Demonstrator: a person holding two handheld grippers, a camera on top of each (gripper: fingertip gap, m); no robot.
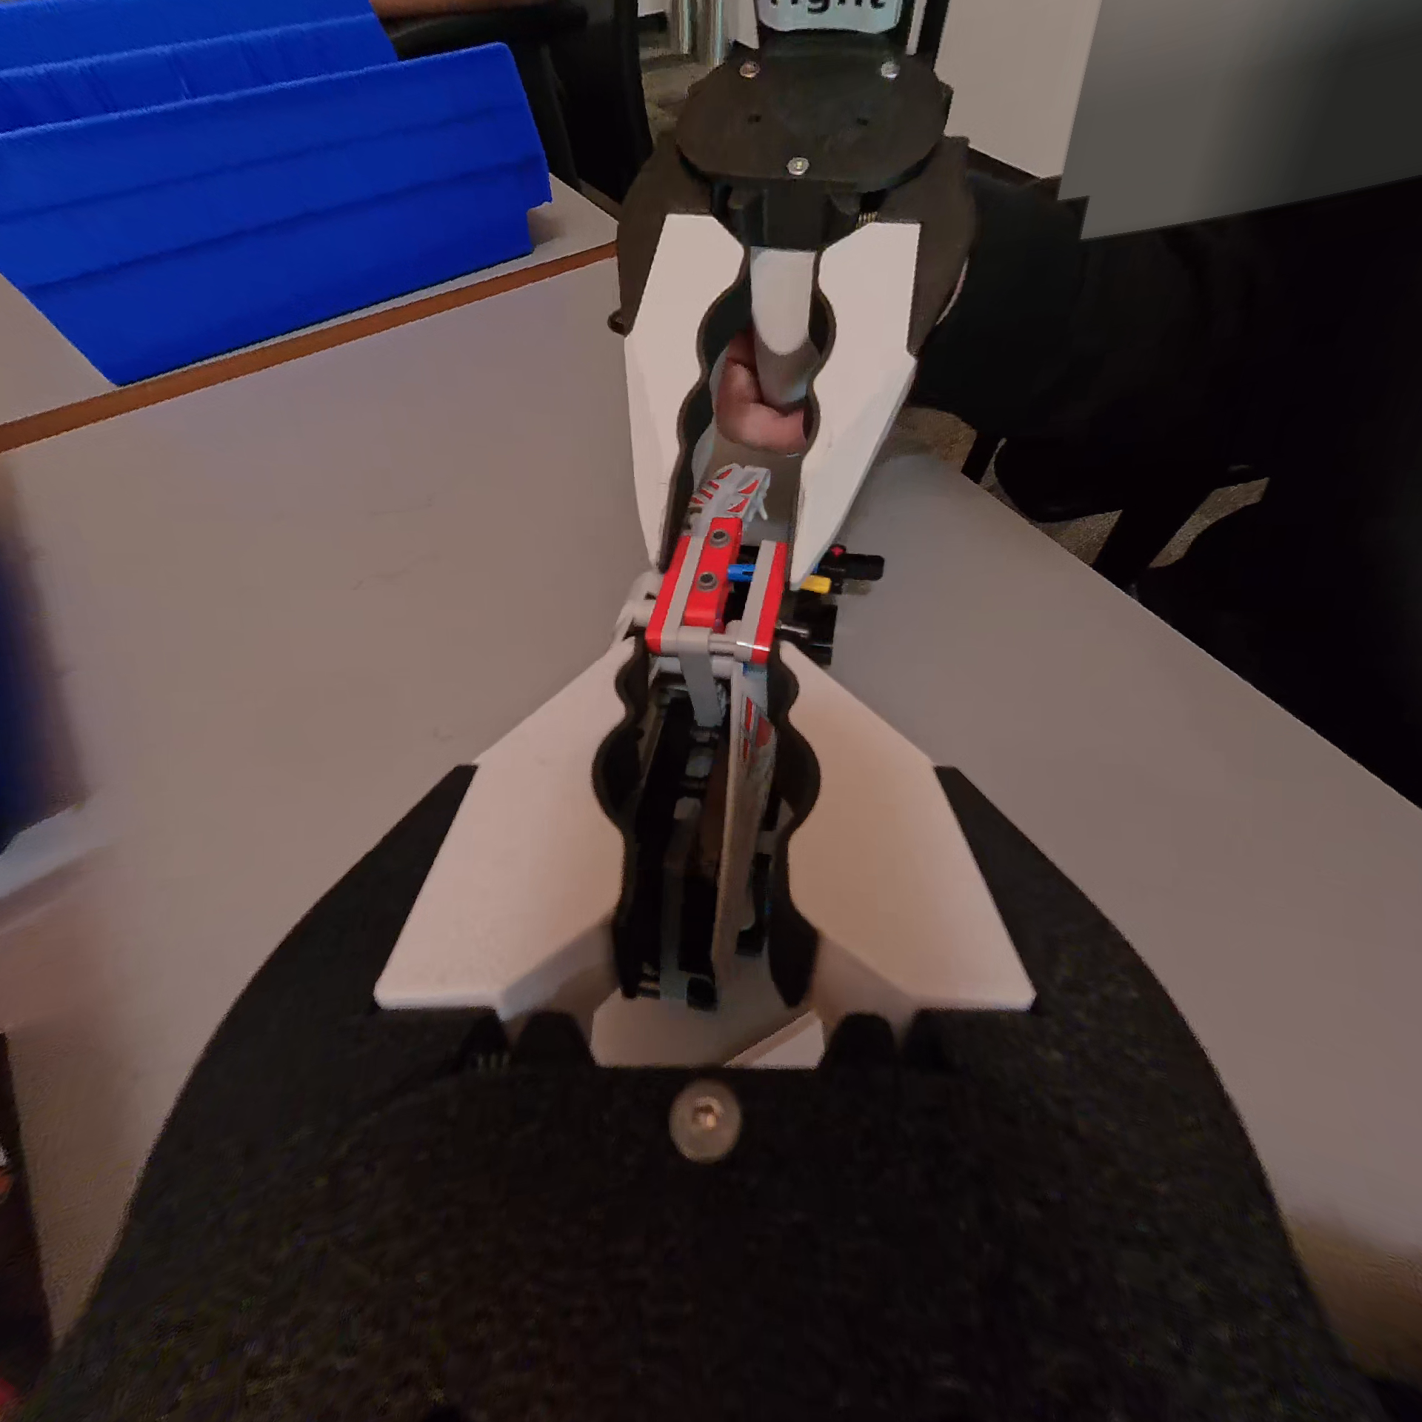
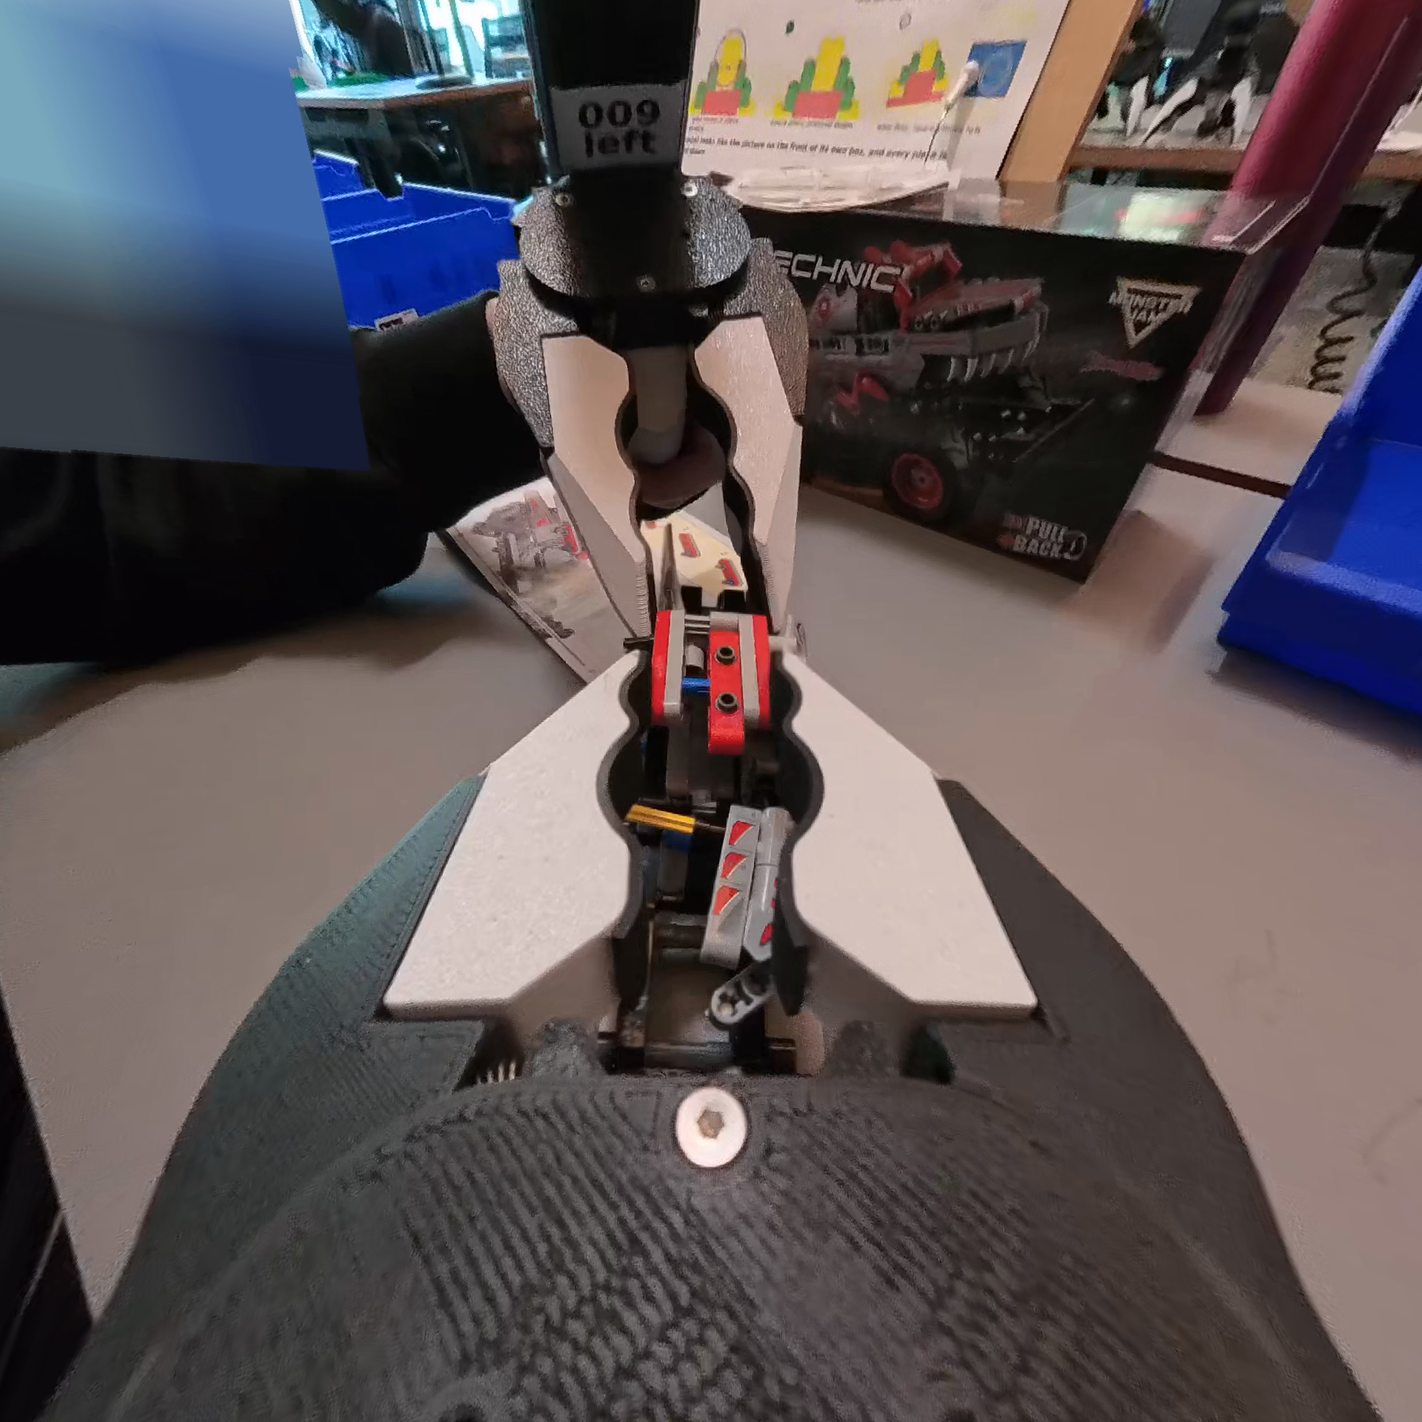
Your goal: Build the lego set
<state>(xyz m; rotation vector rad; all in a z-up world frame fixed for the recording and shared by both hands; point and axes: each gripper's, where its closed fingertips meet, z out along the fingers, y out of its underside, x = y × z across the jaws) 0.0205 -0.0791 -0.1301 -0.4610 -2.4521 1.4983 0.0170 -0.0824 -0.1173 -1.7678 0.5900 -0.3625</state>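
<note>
A partly built Lego model (image 1: 712,608), with red and grey beams, black frame parts and grey panels with red markings, is held above the grey table between both grippers, which face each other. My left gripper (image 1: 704,654) is shut on one end of the model. My right gripper (image 2: 712,662) is shut on the other end (image 2: 708,692). In the left wrist view the right gripper (image 1: 739,554) comes in from the top, and a hand shows behind it. In the right wrist view the left gripper (image 2: 708,608) comes in from the top. Most of the model is hidden between the fingers.
Blue bins (image 1: 254,200) stand at the table's far left in the left wrist view. In the right wrist view the set's black box (image 2: 1000,385) stands behind, an instruction booklet (image 2: 539,569) lies on the table, and a blue bin (image 2: 1346,539) sits at the right. A dark sleeve (image 2: 231,539) is at the left. My two grippers' fingertips are within a few centimetres of each other.
</note>
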